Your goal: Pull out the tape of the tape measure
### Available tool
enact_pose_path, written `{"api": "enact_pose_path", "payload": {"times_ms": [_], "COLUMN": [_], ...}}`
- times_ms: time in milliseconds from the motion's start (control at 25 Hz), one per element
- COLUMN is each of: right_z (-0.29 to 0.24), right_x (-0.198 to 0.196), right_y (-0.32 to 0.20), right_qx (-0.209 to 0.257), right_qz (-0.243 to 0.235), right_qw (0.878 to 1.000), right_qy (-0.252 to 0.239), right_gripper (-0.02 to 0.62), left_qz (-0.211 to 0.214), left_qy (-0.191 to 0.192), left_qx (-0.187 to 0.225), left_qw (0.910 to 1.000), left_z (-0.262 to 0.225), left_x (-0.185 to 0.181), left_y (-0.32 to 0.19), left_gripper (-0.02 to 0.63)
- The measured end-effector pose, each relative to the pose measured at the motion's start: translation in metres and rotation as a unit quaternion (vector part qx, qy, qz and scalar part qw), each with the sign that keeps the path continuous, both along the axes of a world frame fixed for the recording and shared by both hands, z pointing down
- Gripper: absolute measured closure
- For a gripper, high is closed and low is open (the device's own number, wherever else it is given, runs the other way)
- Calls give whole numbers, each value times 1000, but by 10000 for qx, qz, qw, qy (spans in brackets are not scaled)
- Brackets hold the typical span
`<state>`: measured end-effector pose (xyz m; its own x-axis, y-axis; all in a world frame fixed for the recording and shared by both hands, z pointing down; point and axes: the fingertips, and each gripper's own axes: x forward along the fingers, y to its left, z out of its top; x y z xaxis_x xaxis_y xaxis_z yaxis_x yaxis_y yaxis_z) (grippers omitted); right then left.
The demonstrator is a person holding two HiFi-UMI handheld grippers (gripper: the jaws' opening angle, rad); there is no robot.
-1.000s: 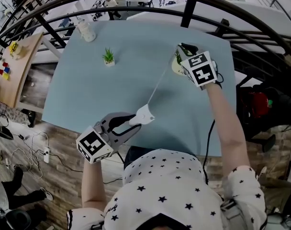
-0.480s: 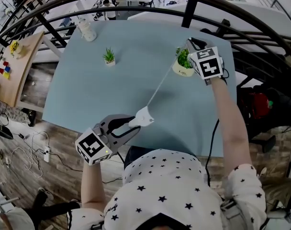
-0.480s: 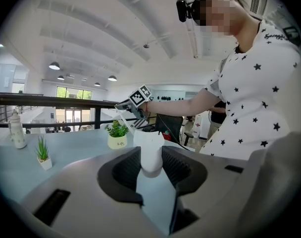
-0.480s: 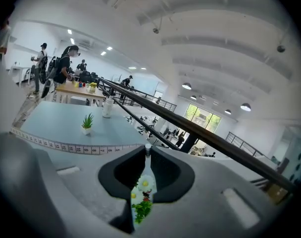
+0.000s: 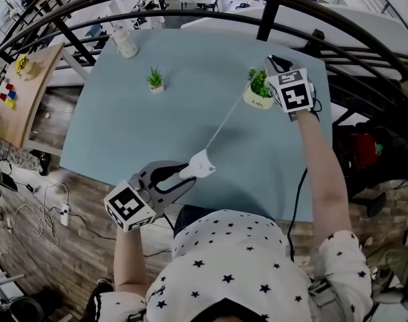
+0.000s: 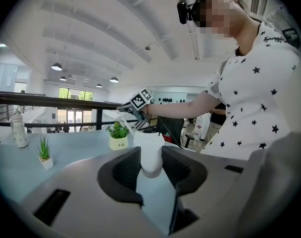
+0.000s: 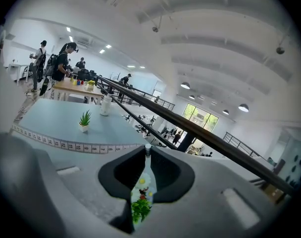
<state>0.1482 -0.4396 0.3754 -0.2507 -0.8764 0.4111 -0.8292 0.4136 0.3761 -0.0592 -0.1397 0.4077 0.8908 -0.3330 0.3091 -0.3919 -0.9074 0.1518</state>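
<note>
Tape (image 7: 66,145) with printed numbers runs taut from white case (image 5: 201,163) in left tongs (image 6: 151,155) to pinching right tongs (image 7: 146,157).

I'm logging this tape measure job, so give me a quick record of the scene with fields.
left claw: shut on tape measure case
right claw: shut on end of tape, beside potted plant
tape: stretched between both claws over the table
also on table: small plant, bottle
</note>
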Motion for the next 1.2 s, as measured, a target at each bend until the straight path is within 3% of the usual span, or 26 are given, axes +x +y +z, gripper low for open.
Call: {"api": "enact_pose_path", "payload": {"times_ms": [760,1200], "right_z": [-6,17], "right_x": [-15,-34], "right_y": [31,69], "right_qx": [138,-71], "right_qz": [-342,-523], "right_qw": [9993,9981], "right_qy": [-3,-323], "right_gripper": [555,555], "left_qz": [-95,-267], "left_qy": [-52,-179], "left_qx": [50,14], "left_qw": [9999,9995], "left_z": [3,20], "left_x": [-4,-6], "left_y": [-2,-9], "left_gripper": [474,476]}}
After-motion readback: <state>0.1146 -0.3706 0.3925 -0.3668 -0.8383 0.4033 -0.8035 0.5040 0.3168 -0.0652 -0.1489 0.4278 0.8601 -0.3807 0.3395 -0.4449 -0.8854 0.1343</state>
